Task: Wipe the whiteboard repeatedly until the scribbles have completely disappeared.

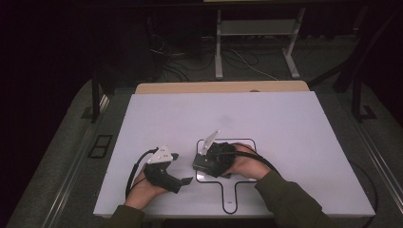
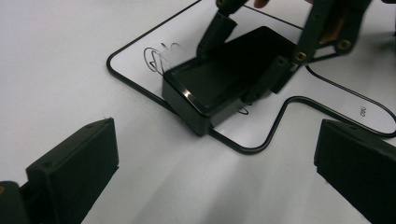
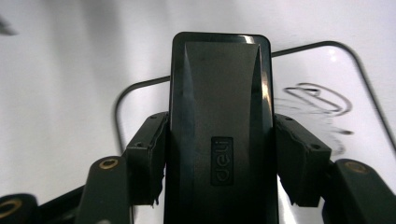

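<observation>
Right gripper (image 3: pixel 219 154) clamped on a black eraser (image 3: pixel 219 112), one jaw pressed against each long side, as seen in the right gripper view; a raised label sits on the eraser's top face. Eraser lies flat on a small whiteboard (image 3: pixel 322 60), a white panel with a thin black rim and rounded corners, on which black scribbles (image 3: pixel 317 100) show just beside the eraser's right flank in that view.

Left gripper view: left gripper (image 2: pixel 215 163) with jaws wide apart and nothing between them, resting low over the white table (image 2: pixel 51 60). Ahead of it, the eraser (image 2: pixel 224 79) lies at the near corner of the whiteboard (image 2: pixel 135 60), one end reaching the black rim, with the right gripper (image 2: pixel 252 60) closed on its sides from above. Scribbles (image 2: pixel 161 56) lie just beyond the eraser.

High view: both hands enter from the bottom edge. The left gripper (image 1: pixel 183 168) rests on the table (image 1: pixel 266 118) to the left of the whiteboard (image 1: pixel 249 145), apart from it. The right gripper (image 1: pixel 202 164) sits over the left part of the whiteboard, whose handle-like tab points toward the person. The eraser is hidden under the right gripper in this view. A wooden board (image 1: pixel 223 87) borders the far edge of the table.
</observation>
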A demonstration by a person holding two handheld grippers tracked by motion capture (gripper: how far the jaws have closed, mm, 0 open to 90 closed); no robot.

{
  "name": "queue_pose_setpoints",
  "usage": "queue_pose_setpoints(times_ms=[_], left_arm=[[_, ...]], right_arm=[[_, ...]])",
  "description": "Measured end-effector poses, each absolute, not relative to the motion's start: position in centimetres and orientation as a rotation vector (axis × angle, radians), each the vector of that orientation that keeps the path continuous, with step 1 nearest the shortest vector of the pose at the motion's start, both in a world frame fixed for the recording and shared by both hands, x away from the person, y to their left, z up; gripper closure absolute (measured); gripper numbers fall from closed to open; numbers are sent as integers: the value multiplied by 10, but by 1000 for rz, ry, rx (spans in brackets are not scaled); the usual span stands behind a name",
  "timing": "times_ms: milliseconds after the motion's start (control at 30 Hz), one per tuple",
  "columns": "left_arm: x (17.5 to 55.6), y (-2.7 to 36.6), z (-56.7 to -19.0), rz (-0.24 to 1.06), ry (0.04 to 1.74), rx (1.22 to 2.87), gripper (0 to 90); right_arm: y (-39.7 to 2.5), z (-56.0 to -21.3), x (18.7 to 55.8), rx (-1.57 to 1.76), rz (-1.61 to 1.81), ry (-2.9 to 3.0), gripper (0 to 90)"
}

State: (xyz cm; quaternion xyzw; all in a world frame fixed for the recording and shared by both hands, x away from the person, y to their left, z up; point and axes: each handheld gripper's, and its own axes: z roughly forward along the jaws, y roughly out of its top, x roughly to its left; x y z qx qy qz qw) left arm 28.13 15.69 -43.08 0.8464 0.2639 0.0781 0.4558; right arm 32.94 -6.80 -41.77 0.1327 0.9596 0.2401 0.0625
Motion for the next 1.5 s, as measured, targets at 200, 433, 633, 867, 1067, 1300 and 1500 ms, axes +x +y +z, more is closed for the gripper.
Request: queue_pose_setpoints(times_ms=[200,433,633,867,1067,1300,1500], left_arm=[[281,156,-431,193,649,2089,0],[281,156,-431,193,648,2090,0],[281,156,-431,191,648,2090,0],[281,155,-431,193,649,2090,0],[281,156,-431,192,648,2090,0],[281,156,-431,193,647,2091,0],[281,155,-431,193,648,2090,0]], right_arm=[[-67,-418,326,397,728,2899,388],[-65,-418,339,412,689,2870,388],[-62,-417,328,388,707,2901,389],[-60,-418,325,364,713,2903,389],[-60,-418,334,422,712,2880,388],[-57,-418,322,362,727,2913,388],[-59,-419,335,404,717,2883,388]])
